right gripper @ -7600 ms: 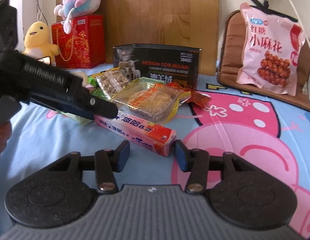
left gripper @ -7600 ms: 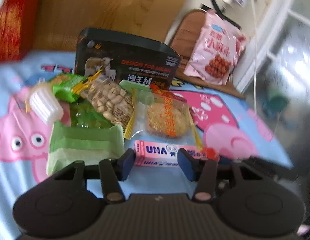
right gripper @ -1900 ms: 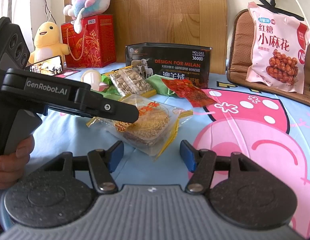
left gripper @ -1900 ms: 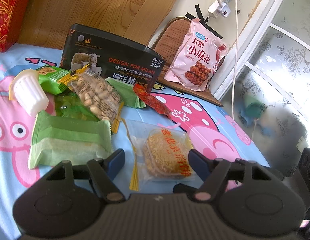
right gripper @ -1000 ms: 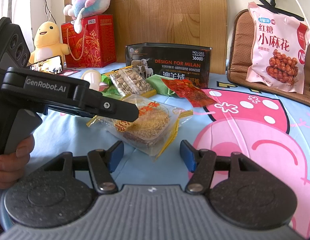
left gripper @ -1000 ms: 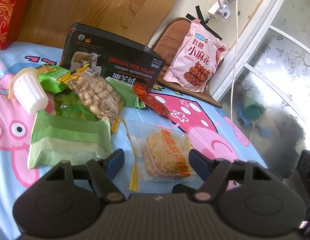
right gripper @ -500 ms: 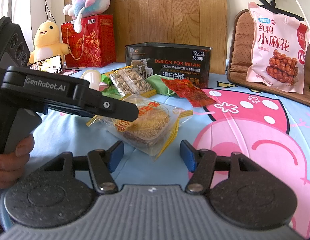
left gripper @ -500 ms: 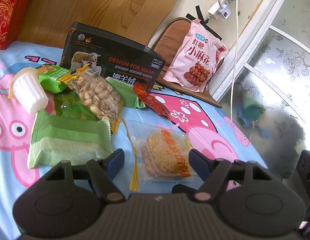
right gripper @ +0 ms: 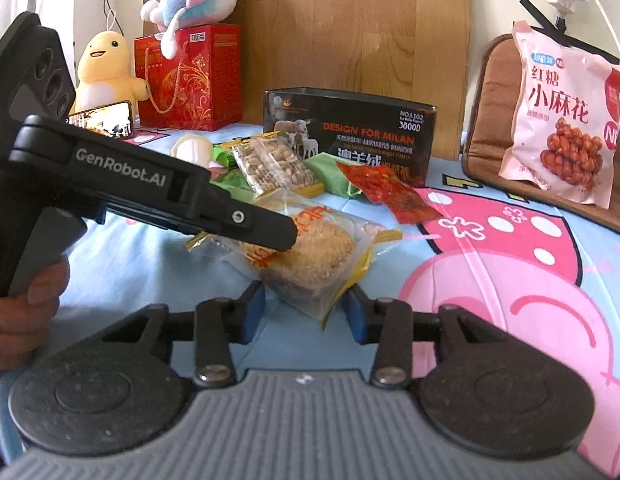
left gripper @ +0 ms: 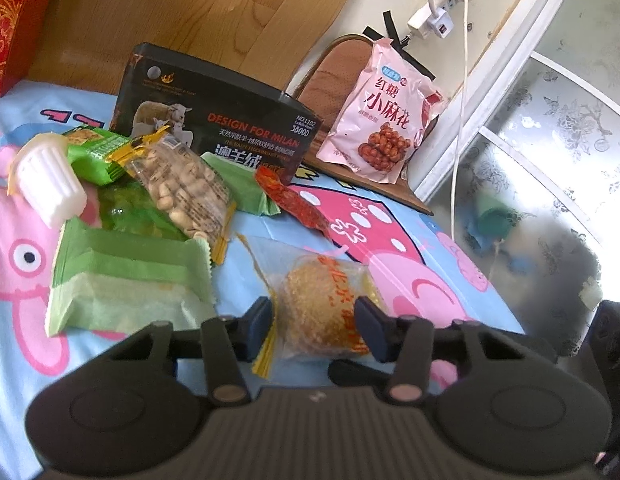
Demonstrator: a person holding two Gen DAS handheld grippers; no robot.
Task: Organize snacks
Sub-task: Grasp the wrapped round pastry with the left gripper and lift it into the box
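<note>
Both grippers are working on one thing: the clear packet of a round golden cake [left gripper: 322, 312], lying on the cartoon-print sheet [left gripper: 394, 240] in front of the snack pile. The left gripper [left gripper: 314, 322] and the right gripper [right gripper: 306, 312] have just been closing, and each pair of fingers is now pinching the packet from the sides, bunching its wrapper. The step in hand looks like picking it up; next probably comes a lift together toward the black box [left gripper: 214, 120], keeping the crumbly cake from being squashed. The box is reading "DESIGN FOR MILAN", "NO.L102", "3800D". The pink bag [left gripper: 384, 120] is showing "红糖 小麻花". The left gripper's arm is bearing "GenRobot.AI".
</note>
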